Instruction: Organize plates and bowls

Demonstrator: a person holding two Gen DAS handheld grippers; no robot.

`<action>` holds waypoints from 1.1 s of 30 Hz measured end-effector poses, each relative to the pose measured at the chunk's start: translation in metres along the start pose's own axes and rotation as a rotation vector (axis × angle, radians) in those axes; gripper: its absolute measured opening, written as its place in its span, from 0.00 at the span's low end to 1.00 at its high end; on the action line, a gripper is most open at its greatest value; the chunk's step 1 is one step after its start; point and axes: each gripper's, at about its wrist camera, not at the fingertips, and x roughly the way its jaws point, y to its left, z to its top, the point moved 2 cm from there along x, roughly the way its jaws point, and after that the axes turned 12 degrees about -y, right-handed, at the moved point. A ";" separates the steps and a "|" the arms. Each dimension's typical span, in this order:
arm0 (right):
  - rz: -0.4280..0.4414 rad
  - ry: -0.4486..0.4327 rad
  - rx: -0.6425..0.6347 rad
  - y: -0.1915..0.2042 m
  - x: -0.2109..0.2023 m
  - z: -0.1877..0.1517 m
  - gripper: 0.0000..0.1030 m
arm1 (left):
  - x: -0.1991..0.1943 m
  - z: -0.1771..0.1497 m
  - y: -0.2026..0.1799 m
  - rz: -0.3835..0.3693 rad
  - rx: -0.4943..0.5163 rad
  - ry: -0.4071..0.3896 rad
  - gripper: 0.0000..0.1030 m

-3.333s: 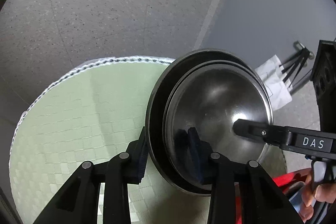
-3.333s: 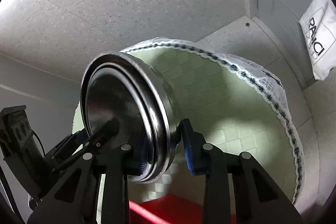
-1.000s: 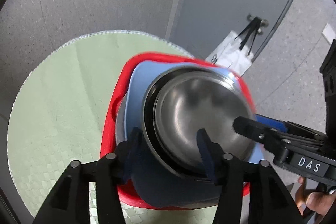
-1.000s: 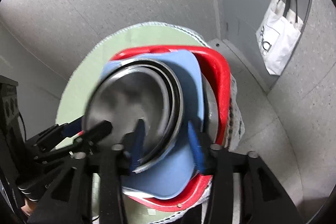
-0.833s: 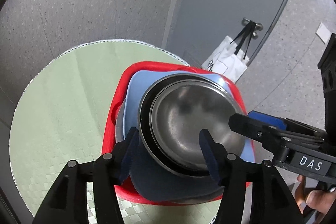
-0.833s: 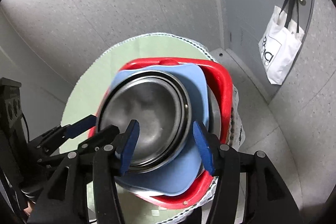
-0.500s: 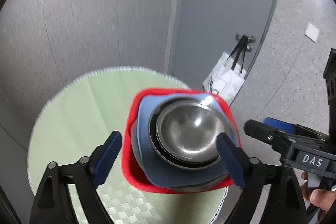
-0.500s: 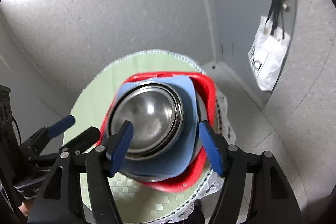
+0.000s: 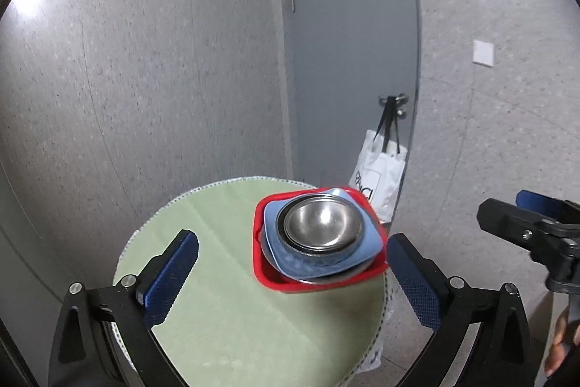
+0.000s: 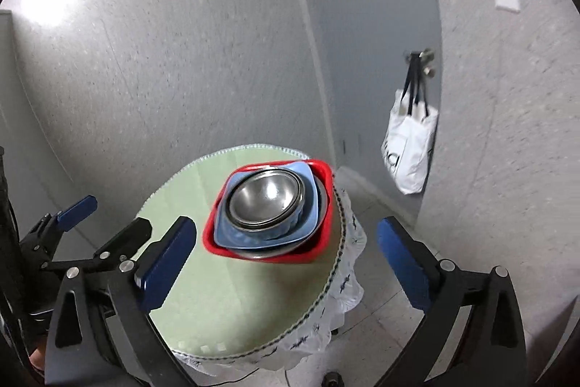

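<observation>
Nested steel bowls (image 9: 322,222) (image 10: 266,198) sit on a blue square plate (image 9: 286,263) (image 10: 253,238), which lies in a red square dish (image 9: 259,263) (image 10: 210,238) on the right side of a round table with a green cloth (image 9: 224,307) (image 10: 224,292). My left gripper (image 9: 290,274) is open and empty, raised well back from the stack. My right gripper (image 10: 286,263) is open and empty, also raised and back. Each gripper shows in the other's view, the right one (image 9: 522,227) and the left one (image 10: 105,223).
A grey door (image 9: 348,68) stands behind the table with a white tote bag (image 9: 380,180) (image 10: 409,144) hanging on its handle. Grey speckled walls surround the table. A lace skirt (image 10: 344,296) hangs at the table's right edge.
Both grippers let go of the steel bowls, which now rest on the blue plate in the red dish. Both opened wide and pulled up and away from the stack.
</observation>
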 end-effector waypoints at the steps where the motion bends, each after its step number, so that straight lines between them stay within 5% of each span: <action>1: -0.001 -0.013 -0.002 0.003 -0.013 0.000 0.99 | -0.010 0.000 0.003 0.000 -0.002 -0.004 0.99; 17: -0.038 -0.125 -0.111 0.036 -0.156 -0.032 1.00 | -0.222 -0.051 -0.019 0.018 -0.043 -0.113 1.00; 33: -0.006 -0.170 -0.146 0.024 -0.315 -0.078 1.00 | -0.444 -0.100 -0.108 0.088 -0.028 -0.164 1.00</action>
